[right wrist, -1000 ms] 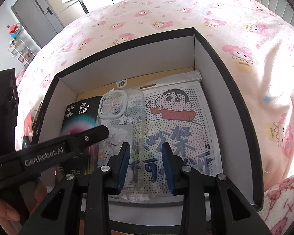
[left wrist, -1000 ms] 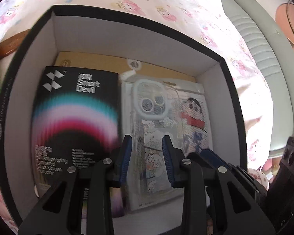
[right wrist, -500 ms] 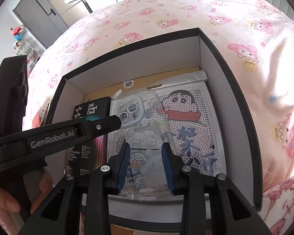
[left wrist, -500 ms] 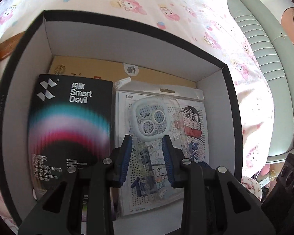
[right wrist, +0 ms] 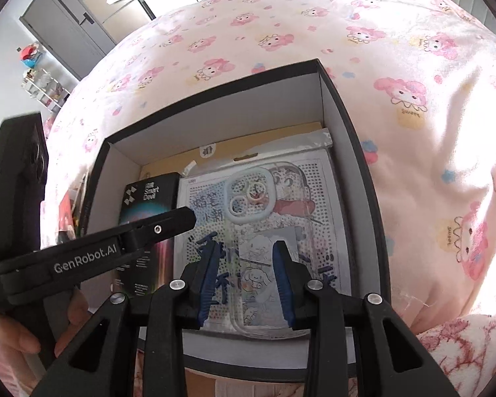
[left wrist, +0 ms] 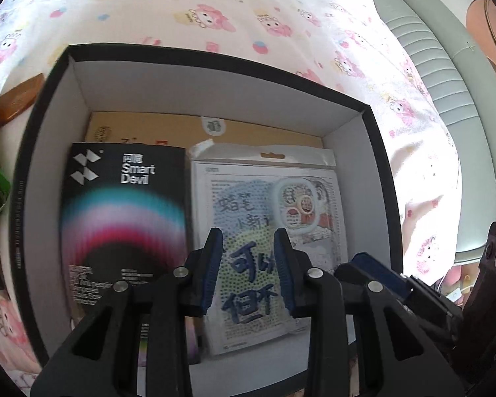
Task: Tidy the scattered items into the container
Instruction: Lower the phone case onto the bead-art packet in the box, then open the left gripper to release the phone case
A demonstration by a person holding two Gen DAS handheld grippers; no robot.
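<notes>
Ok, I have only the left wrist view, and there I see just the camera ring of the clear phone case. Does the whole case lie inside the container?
Observer: Yes. The right wrist view shows the phone case whole, lying flat on the bead-picture packet, inside the container.
Operator: Does the right claw hold anything?
Observer: No. The right claw hangs above the case, jaws a little apart, nothing between them.
Operator: And where is my left claw, seen from outside?
Observer: The left claw is over the black Smart Devil box.
</notes>
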